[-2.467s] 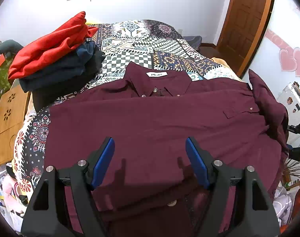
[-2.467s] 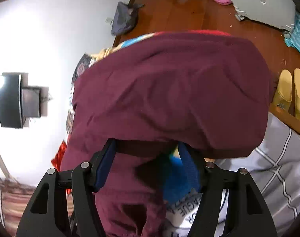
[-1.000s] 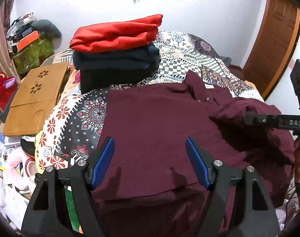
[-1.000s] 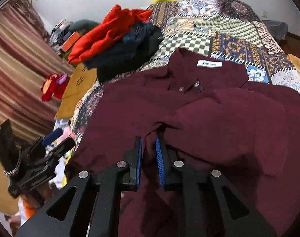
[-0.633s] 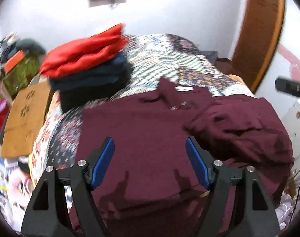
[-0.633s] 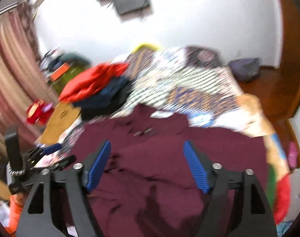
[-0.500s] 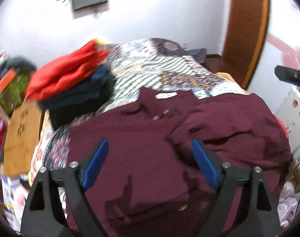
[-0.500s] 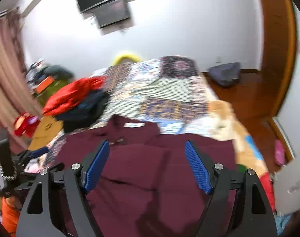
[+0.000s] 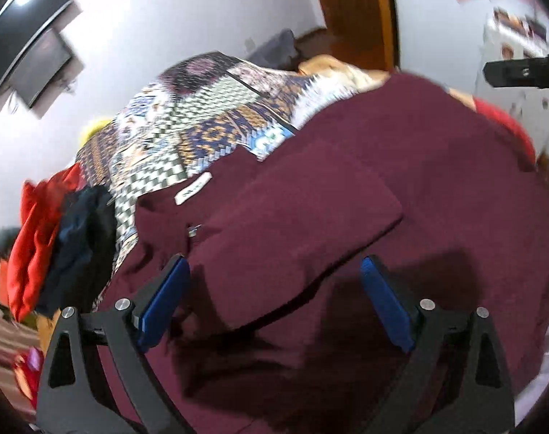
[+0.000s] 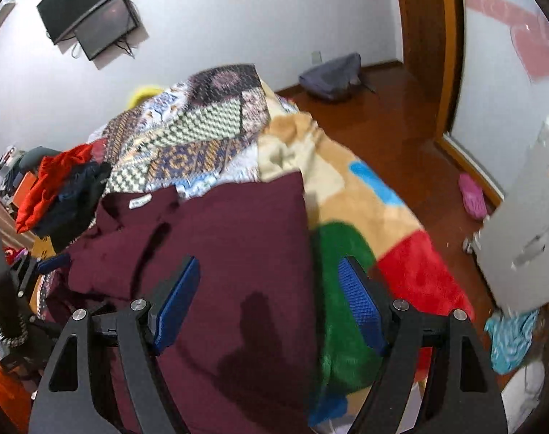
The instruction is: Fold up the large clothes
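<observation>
With one sleeve folded in, the maroon button-up shirt (image 9: 346,217) lies across the bed's (image 10: 216,133) near edge, unfinished, while both tools, left (image 9: 274,300) and right (image 10: 270,300), hover wide and empty.

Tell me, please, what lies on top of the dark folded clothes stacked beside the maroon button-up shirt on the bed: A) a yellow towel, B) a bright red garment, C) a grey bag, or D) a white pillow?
B: a bright red garment lies on top of the dark folded clothes, just beside the collar of the maroon button-up shirt on the bed.
</observation>
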`<state>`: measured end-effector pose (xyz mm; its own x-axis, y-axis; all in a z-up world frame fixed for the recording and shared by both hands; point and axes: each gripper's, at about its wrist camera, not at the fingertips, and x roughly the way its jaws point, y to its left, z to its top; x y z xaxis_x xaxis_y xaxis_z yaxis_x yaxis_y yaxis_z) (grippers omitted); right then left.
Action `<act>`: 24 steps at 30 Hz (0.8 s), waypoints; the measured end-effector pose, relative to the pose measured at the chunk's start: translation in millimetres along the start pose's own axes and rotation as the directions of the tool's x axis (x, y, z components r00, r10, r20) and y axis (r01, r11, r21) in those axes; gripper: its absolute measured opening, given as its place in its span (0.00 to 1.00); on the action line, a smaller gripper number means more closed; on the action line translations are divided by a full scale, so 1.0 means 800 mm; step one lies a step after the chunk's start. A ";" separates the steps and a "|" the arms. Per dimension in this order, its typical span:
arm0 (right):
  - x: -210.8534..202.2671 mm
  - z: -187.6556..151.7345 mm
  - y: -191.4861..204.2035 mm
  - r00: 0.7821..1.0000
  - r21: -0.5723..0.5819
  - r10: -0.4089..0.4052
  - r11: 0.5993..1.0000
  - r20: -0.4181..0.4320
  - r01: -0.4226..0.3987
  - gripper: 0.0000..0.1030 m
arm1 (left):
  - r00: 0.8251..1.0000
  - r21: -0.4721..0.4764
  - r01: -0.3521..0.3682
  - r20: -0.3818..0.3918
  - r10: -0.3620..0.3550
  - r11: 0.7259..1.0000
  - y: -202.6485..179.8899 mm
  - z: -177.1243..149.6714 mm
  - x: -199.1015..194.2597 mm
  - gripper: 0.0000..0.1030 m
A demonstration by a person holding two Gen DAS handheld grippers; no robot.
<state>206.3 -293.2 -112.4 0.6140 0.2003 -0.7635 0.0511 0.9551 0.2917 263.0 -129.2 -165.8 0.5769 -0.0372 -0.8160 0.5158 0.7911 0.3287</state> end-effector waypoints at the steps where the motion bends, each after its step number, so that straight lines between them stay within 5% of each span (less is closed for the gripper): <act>1: 0.004 -0.005 -0.004 1.000 0.010 0.005 1.000 -0.015 -0.005 0.74 | 1.000 0.015 -0.003 -0.010 0.003 1.000 -0.004 0.004 0.006 0.93; 6: 0.009 -0.017 -0.011 0.999 0.021 0.002 1.000 -0.041 -0.001 0.74 | 1.000 0.055 0.007 -0.010 -0.006 0.998 -0.019 0.020 0.029 0.88; 9: 0.011 -0.019 -0.012 0.999 0.008 -0.005 1.000 -0.047 0.005 0.74 | 0.998 0.064 0.061 0.023 -0.062 0.996 -0.021 0.022 0.026 0.67; 11: 0.011 -0.020 -0.013 0.999 0.000 -0.007 1.000 -0.047 0.007 0.74 | 0.994 0.049 0.099 0.043 -0.101 0.994 -0.018 0.024 0.021 0.40; 14: 0.011 -0.017 -0.014 0.999 -0.001 -0.008 1.000 -0.043 0.008 0.74 | 0.993 -0.005 0.094 0.065 -0.093 0.996 -0.004 0.026 0.015 0.22; 19: 0.008 -0.012 -0.006 1.000 -0.012 -0.014 1.000 -0.028 0.014 0.74 | 0.983 -0.172 0.134 0.147 -0.109 0.976 0.059 0.028 -0.016 0.15; 24: 0.004 -0.005 0.009 1.000 -0.034 -0.023 0.999 -0.012 0.022 0.74 | 0.962 -0.349 0.104 0.274 -0.004 0.931 0.148 0.012 -0.081 0.14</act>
<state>205.3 -285.1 -115.1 0.6034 0.1812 -0.7766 0.0379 0.9662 0.2549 292.8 -39.3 -69.5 0.7263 -0.2065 -0.6556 0.3193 0.9460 0.0558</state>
